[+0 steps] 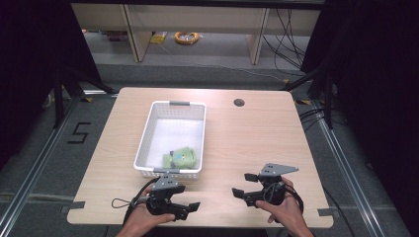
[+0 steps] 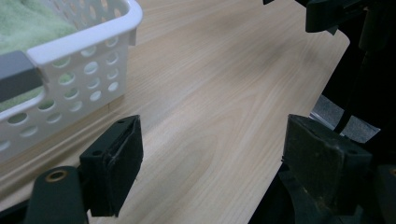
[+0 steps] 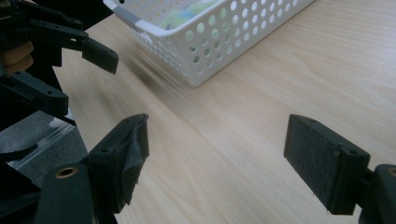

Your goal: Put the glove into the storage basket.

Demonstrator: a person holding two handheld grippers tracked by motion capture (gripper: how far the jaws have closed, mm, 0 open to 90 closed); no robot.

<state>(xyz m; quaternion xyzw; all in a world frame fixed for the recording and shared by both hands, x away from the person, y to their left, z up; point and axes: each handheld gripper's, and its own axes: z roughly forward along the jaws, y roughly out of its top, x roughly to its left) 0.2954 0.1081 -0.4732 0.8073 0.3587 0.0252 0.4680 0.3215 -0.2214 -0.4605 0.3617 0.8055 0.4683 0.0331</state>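
Pale wood table (image 1: 247, 143) carries a white basket (image 1: 148, 131) just beyond our left tongs (image 1: 185, 207); green cloth (image 1: 182, 157) lies inside. Both tongs spread, empty — right tongs (image 1: 244, 185) beside. We'd reach in over the near rim, squarely.

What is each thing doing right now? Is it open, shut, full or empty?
Left gripper: open, holding nothing, over the table's near edge.
Right gripper: open, holding nothing, above the table.
Basket: upright, mostly bare inside, with a green cloth at its near end.
Green cloth: bunched up, lying in the basket.
Table: bare wood around the basket.
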